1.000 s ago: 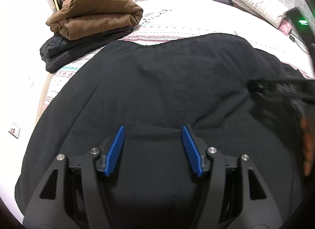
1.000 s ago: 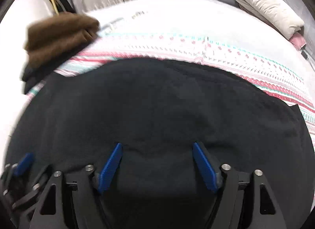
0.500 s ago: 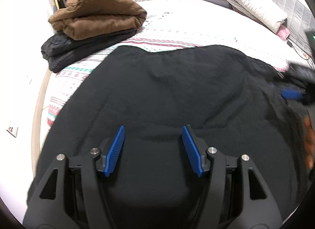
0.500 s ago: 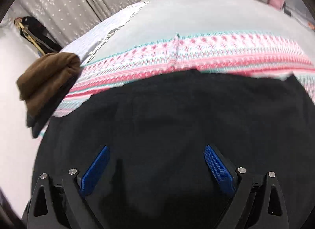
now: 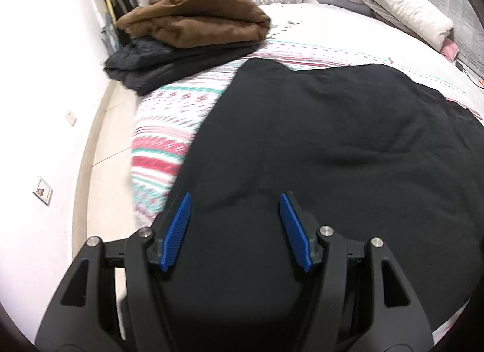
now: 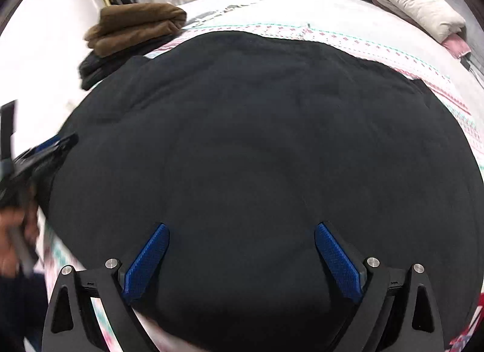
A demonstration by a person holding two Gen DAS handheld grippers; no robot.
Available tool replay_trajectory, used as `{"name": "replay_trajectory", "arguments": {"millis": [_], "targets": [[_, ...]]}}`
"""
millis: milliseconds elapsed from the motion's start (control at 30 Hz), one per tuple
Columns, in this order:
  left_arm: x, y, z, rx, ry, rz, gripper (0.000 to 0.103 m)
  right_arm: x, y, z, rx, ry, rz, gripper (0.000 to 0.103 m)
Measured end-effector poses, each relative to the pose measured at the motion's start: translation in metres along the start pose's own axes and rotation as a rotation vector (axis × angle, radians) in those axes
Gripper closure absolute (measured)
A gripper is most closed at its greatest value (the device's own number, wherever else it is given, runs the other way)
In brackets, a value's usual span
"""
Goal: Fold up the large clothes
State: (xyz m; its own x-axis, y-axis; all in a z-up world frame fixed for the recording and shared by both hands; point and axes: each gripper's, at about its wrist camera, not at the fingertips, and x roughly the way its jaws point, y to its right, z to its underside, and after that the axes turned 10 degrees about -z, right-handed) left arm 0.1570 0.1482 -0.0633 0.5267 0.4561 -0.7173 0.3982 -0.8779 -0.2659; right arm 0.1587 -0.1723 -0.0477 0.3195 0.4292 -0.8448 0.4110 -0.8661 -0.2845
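Note:
A large black garment (image 5: pixel 332 140) lies spread over the bed's patterned cover (image 5: pixel 160 140). My left gripper (image 5: pixel 235 197) hovers over the garment's left edge. Its blue pads (image 5: pixel 178 231) stand apart, and I see only flat cloth below them. In the right wrist view the same garment (image 6: pixel 257 140) fills most of the frame. My right gripper (image 6: pixel 242 226) is above its near part with the jaws wide open and nothing pinched. The left gripper (image 6: pixel 57 146) shows blurred at the far left, with a hand (image 6: pixel 15 231) behind it.
A folded brown garment (image 5: pixel 196 22) sits on a folded dark one (image 5: pixel 157 61) at the bed's far left corner. Pillows (image 5: pixel 402 13) lie at the far right. Pale floor (image 5: pixel 103 140) and a white wall with a socket (image 5: pixel 42 190) run along the left.
The left gripper has moved left to the garment's left edge, uncovering patterned cover. The right jaws have spread wider, and that gripper has swung so the left one now shows beside it.

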Motion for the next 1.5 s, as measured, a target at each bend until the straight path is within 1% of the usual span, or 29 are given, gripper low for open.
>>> {"name": "replay_trajectory", "arguments": {"millis": [33, 100, 200, 233, 333, 433, 467, 533, 567, 633, 800, 833, 867, 900, 933, 967, 1033, 1100, 1133, 1200, 1233, 1300, 1333, 1367, 1400, 1467, 1500], "targets": [[0.001, -0.005, 0.003, -0.009, 0.002, -0.007, 0.031, -0.006, 0.008, 0.009, 0.005, 0.005, -0.004, 0.005], [0.004, -0.016, 0.008, -0.048, -0.002, -0.018, 0.022, -0.016, 0.024, 0.024, 0.021, 0.016, 0.004, 0.005], [0.006, -0.029, 0.013, -0.105, -0.036, 0.031, 0.022, -0.029, 0.037, 0.04, 0.027, 0.027, 0.053, 0.005], [0.005, -0.031, 0.014, -0.112, -0.039, 0.034, 0.022, -0.026, 0.04, 0.038, 0.028, 0.029, 0.069, 0.005], [0.002, -0.033, 0.016, -0.1, -0.028, 0.028, 0.021, -0.045, 0.063, 0.054, 0.08, 0.05, 0.118, 0.005], [0.001, -0.035, 0.02, -0.091, -0.024, 0.023, 0.018, -0.063, 0.086, 0.065, 0.144, 0.074, 0.112, 0.005], [0.002, -0.038, 0.019, -0.092, -0.026, 0.029, 0.018, -0.065, 0.088, 0.066, 0.149, 0.077, 0.132, 0.005], [0.002, -0.042, 0.02, -0.103, -0.037, 0.043, 0.017, -0.075, 0.09, 0.073, 0.123, 0.087, 0.236, 0.005], [0.002, -0.043, 0.02, -0.106, -0.043, 0.047, 0.017, -0.078, 0.092, 0.075, 0.124, 0.088, 0.248, 0.005], [0.001, -0.043, 0.021, -0.103, -0.05, 0.048, 0.017, -0.082, 0.099, 0.08, 0.141, 0.088, 0.23, 0.005], [0.0, -0.042, 0.02, -0.076, -0.047, 0.041, 0.017, -0.092, 0.102, 0.081, 0.184, 0.1, 0.2, 0.006], [0.0, -0.043, 0.02, -0.073, -0.047, 0.041, 0.017, -0.089, 0.1, 0.077, 0.201, 0.103, 0.226, 0.005], [-0.001, -0.043, 0.02, -0.071, -0.048, 0.042, 0.017, -0.094, 0.106, 0.079, 0.232, 0.098, 0.333, 0.004], [-0.001, -0.044, 0.019, -0.071, -0.052, 0.042, 0.017, -0.098, 0.116, 0.082, 0.263, 0.097, 0.385, 0.004], [-0.002, -0.044, 0.018, -0.075, -0.061, 0.041, 0.017, -0.103, 0.127, 0.087, 0.308, 0.102, 0.371, 0.005], [-0.003, -0.045, 0.016, -0.08, -0.071, 0.041, 0.017, -0.108, 0.145, 0.093, 0.399, 0.11, 0.28, 0.005], [-0.011, -0.048, 0.01, -0.1, -0.079, 0.046, 0.018, -0.113, 0.166, 0.104, 0.522, 0.129, 0.141, 0.005], [-0.027, -0.051, 0.003, -0.118, -0.032, 0.035, 0.018, -0.116, 0.175, 0.111, 0.579, 0.139, 0.088, 0.005], [-0.037, -0.051, 0.001, -0.121, -0.001, 0.027, 0.018, -0.119, 0.176, 0.114, 0.599, 0.159, 0.065, 0.005], [-0.05, -0.045, 0.0, -0.1, 0.037, 0.036, 0.018, -0.126, 0.176, 0.117, 0.622, 0.2, -0.02, 0.005], [-0.058, -0.036, 0.002, -0.071, 0.049, 0.057, 0.018, -0.127, 0.174, 0.119, 0.643, 0.228, -0.089, 0.005], [-0.073, -0.015, 0.008, -0.015, 0.074, 0.097, 0.018, -0.127, 0.17, 0.123, 0.668, 0.249, -0.181, 0.004], [-0.078, -0.007, 0.011, 0.007, 0.082, 0.109, 0.018, -0.124, 0.166, 0.125, 0.667, 0.244, -0.178, 0.004], [-0.086, 0.009, 0.018, 0.054, 0.1, 0.131, 0.018, -0.121, 0.163, 0.125, 0.663, 0.235, -0.181, 0.004], [-0.09, 0.018, 0.021, 0.081, 0.109, 0.143, 0.018, -0.113, 0.159, 0.125, 0.662, 0.212, -0.206, 0.004], [-0.102, 0.046, 0.035, 0.169, 0.136, 0.181, 0.018, -0.099, 0.154, 0.127, 0.677, 0.174, -0.264, 0.005], [-0.105, 0.056, 0.038, 0.197, 0.143, 0.192, 0.018, -0.094, 0.15, 0.128, 0.678, 0.163, -0.276, 0.004]]}}
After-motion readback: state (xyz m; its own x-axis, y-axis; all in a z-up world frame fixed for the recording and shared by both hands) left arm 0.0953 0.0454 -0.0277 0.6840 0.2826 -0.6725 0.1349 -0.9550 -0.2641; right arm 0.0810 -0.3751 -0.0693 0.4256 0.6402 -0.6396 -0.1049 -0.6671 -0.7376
